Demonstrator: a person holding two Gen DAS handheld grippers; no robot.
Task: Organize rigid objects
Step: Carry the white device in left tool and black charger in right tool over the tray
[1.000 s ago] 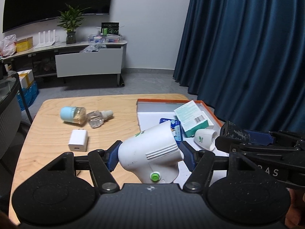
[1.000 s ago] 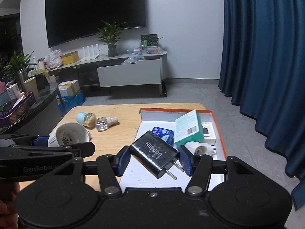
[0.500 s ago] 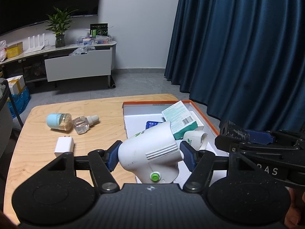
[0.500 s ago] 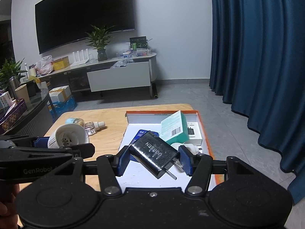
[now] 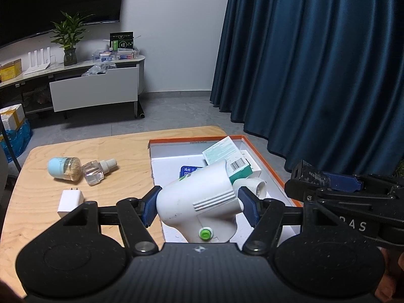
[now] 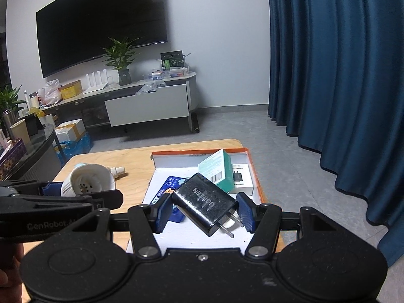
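My left gripper (image 5: 199, 205) is shut on a white plastic plug-in device (image 5: 202, 199) with a green button, held above the near left part of the orange-rimmed box (image 5: 267, 159). My right gripper (image 6: 203, 210) is shut on a black charger (image 6: 205, 203) with its prongs pointing right, held above the same box (image 6: 250, 166). In the box lie a teal carton (image 5: 227, 156), a blue packet (image 6: 169, 184), a white charger box (image 6: 242, 179) and a small white device (image 5: 255, 185). The left gripper with its white device (image 6: 88, 184) also shows in the right wrist view.
On the wooden table (image 5: 113, 151) left of the box lie a blue-capped jar (image 5: 64, 168), a clear bottle (image 5: 97, 171) and a white charger (image 5: 70, 199). Blue curtains (image 5: 315, 63) hang to the right. A TV cabinet (image 6: 146, 103) stands far behind.
Both grippers have shifted right and forward over the box, each still holding its object. The loose items on the table have not moved.
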